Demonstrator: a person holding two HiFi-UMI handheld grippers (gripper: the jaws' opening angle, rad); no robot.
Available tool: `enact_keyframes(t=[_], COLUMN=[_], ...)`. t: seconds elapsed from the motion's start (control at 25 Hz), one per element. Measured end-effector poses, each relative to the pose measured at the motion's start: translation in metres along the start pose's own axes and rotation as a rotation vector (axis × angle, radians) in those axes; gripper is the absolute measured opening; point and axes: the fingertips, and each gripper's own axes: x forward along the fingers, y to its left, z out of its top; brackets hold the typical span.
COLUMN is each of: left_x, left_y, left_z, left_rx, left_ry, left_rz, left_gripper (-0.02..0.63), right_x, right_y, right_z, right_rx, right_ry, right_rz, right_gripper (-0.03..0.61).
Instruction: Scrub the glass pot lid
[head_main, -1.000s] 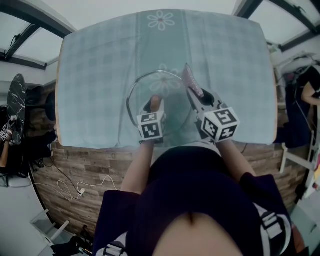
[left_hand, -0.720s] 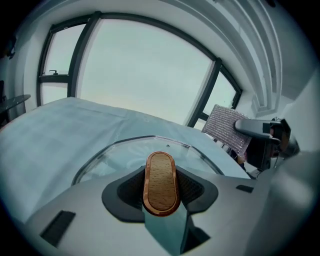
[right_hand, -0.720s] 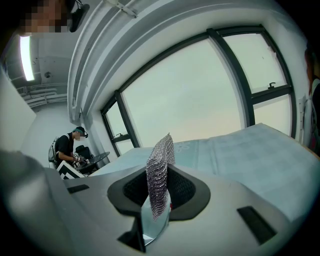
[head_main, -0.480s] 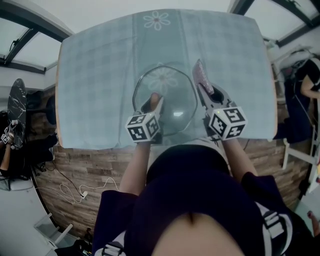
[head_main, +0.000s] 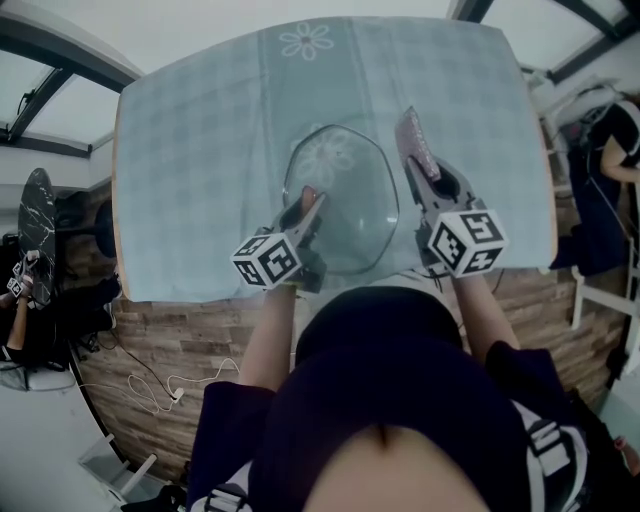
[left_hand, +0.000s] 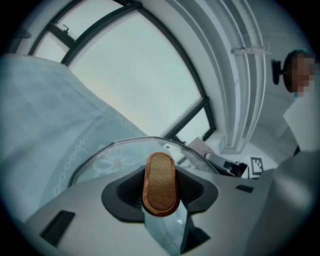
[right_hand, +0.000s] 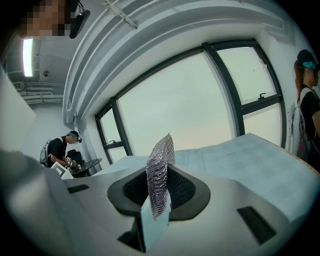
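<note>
Left hand-held gripper (head_main: 303, 212) clamps the glass lid's (head_main: 352, 205) wooden knob (left_hand: 160, 182); right hand-held gripper (head_main: 424, 168) pinches a chainmail scrubber (right_hand: 159, 172) alongside.

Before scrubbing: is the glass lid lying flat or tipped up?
Tipped up: left gripper holds the glass lid by its wooden knob, rim raised.

A table (head_main: 116, 235) with rounded corners fills the middle of the head view, a thin brown edge showing along its left side. A cloth (head_main: 200, 150) covers the whole top: pale blue-green, checked, and lying flat. A plainer band runs down the cloth's middle from the far edge to the near one, with a white flower (head_main: 307, 40) printed at its far end. In the left gripper view a printed chain of small rings (left_hand: 67, 167) borders that band (whether the lid (head_main: 350, 215) touches the cloth cannot be told)
</note>
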Motion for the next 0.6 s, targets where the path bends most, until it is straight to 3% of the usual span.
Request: enact_keyframes(t=[0.44, 0.6], left_x=[-0.029, -0.041], left_y=[-0.010, -0.010], left_z=[0.014, 0.016], left_rx=[-0.279, -0.327], left_ry=[-0.104, -0.111], left_rz=[-0.291, -0.379], left_gripper=[0.167, 0.167], right_x=[-0.006, -0.006], right_y=[0.018, 0.031], right_z=[-0.006, -0.009], right_rx=[0.007, 0.003], right_ry=[-0.004, -0.001], right_rz=[-0.011, -0.006], right_gripper=[0.080, 0.080])
